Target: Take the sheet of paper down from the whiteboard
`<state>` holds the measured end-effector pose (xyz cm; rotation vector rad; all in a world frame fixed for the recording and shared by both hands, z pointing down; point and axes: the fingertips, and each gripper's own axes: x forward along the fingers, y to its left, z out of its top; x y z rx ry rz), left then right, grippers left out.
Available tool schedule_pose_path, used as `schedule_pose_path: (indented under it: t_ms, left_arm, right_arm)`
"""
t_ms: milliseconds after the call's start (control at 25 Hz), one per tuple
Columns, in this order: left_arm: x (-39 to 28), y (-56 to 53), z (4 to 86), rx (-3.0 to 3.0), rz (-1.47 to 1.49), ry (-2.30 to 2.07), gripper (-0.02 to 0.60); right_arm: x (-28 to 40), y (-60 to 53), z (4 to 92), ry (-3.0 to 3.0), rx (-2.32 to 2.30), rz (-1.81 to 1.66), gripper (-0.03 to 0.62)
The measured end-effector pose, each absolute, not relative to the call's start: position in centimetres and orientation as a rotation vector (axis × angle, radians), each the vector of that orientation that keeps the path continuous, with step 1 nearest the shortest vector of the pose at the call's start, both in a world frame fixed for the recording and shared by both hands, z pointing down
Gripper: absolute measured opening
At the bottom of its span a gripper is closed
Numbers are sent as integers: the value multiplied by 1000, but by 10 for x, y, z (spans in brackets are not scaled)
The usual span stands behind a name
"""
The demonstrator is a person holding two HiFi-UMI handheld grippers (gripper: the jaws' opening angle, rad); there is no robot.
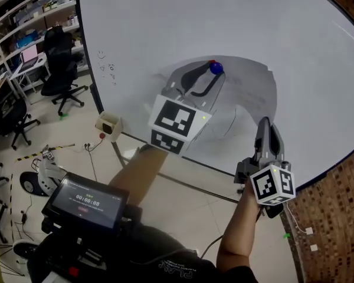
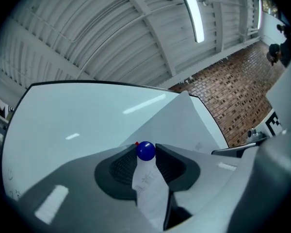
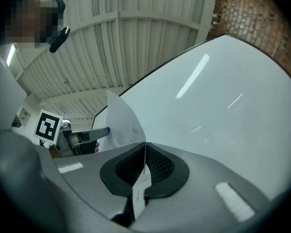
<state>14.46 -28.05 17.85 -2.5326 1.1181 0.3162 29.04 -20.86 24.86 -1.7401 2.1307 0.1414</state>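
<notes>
Jaws clamped on paper sheet (image 1: 248, 93), left gripper (image 1: 210, 74) (blue magnet (image 1: 216, 68) too) and right gripper (image 1: 268, 124), whiteboard (image 1: 224, 22) behind

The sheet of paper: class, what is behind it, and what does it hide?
Behind the sheet of paper stands the whiteboard, which shows all around it. The stretch of board straight behind the sheet is covered, so any marks there cannot be seen.
</notes>
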Motion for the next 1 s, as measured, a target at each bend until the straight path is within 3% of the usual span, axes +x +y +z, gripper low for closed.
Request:
schedule_pose_path:
  t_ms: [200,400,560,1000]
  left_arm:
    - [96,-275,237,-2662,348,1064,120]
    - [91,-252,277,-2736,371,1013,121]
    - [42,-240,322,-2820,384,1034,120]
    - [-43,-234,394,-2869,171,1068,121]
  right_arm:
    - [246,-201,290,2111,-1914,161,12]
    - [253,-180,325,2064,-2087,170,12]
    - [226,-161,354,2028,-2222,148,12]
    - [159,-121,403,1947,-2465,108,12]
